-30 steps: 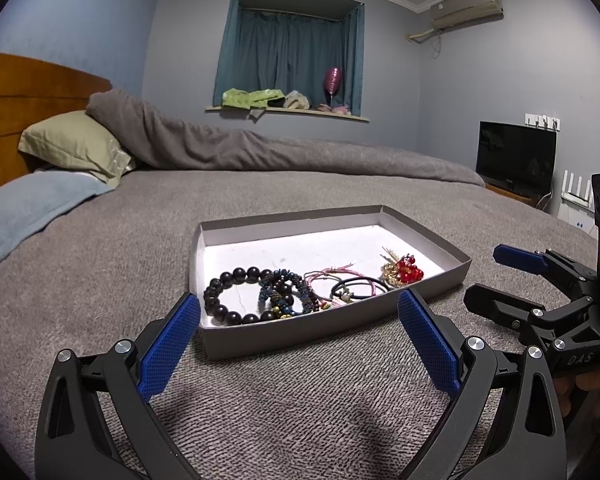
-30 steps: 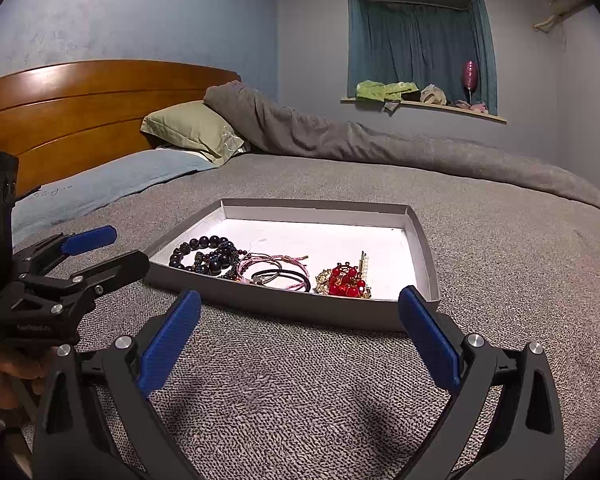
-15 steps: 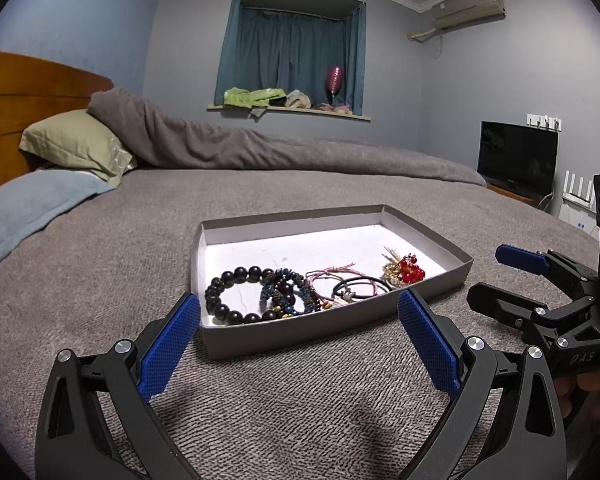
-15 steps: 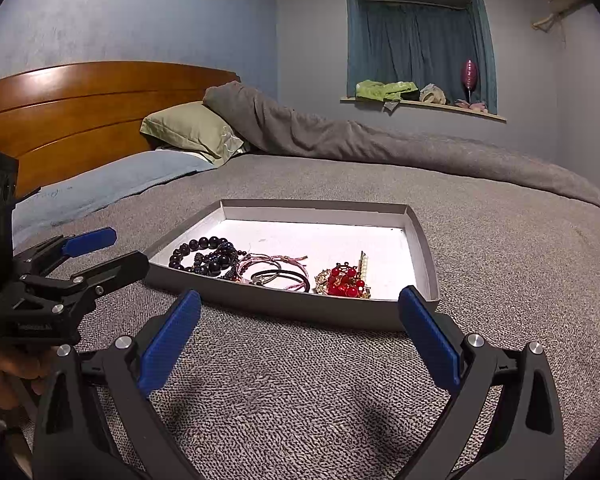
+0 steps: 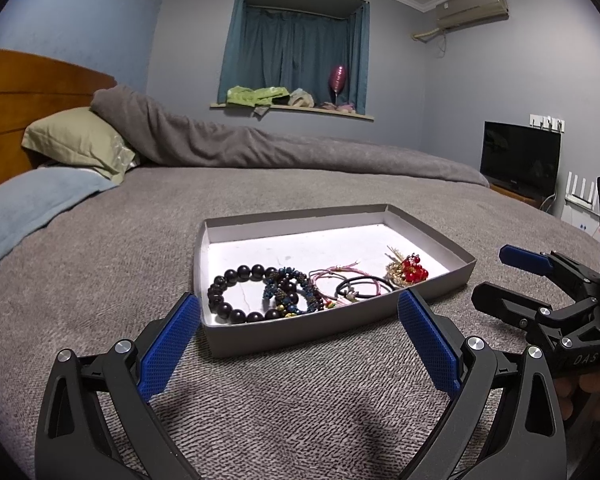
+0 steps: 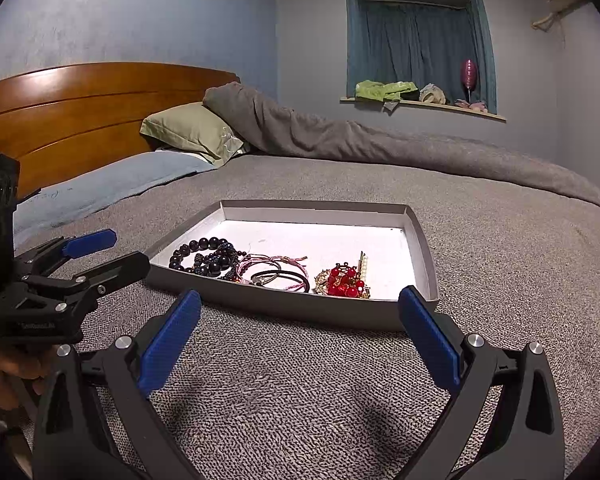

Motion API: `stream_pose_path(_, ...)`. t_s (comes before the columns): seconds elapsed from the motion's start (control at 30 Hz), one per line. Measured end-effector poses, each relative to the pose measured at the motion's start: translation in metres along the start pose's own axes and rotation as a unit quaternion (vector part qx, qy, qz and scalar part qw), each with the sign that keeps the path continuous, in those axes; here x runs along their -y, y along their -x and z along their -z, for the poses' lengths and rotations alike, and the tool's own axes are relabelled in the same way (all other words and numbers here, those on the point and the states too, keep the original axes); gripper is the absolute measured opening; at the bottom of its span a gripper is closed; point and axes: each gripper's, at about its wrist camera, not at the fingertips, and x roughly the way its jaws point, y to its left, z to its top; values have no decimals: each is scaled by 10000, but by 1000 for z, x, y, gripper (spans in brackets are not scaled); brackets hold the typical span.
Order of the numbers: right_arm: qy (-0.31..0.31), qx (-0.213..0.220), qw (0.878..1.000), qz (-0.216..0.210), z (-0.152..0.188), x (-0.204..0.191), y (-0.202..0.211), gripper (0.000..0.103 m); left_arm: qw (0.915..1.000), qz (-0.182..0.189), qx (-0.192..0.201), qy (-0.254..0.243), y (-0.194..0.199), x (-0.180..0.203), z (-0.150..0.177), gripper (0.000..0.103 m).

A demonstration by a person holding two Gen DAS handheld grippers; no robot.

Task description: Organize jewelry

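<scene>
Resting on the grey bedspread (image 5: 100, 280), a shallow grey tray (image 5: 432, 240) with a white floor held all the jewelry I could see. The pieces lay in a row along its near wall: a big dark bead bracelet (image 5: 236, 294) at the left end, a smaller bluish beaded bracelet (image 5: 286, 292) touching it, then pink cords (image 5: 340, 274) tangled with black bands (image 5: 364, 286), and at the right end a gold piece with red beads (image 5: 410, 270). The far half of the tray floor was bare. Nothing lay loose on the bedspread that I could make out.

Both tools hung just short of the tray's near wall, low over the cover and pointed at it. The left gripper (image 5: 298, 344) had its blue pads spread wide with nothing between them. So did the right gripper (image 6: 298, 344), which sat off to the right and well apart from its mate. Neither touched the tray or any piece.

To my eye the wide spread suited either a reach into the tray or a hand just drawn back from it. The row might have been a sorted result, or a pile waiting to be spread out; the tangle of cords and bands made me doubt it was finished, but I could not settle it from where I stood.
</scene>
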Motion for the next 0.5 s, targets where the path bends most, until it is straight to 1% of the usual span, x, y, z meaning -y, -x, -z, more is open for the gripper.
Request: stream_pose_path(0.5,-5,1,10000,-3,0,1,1,98,10000,-5,4,-5,0,1,0,98)
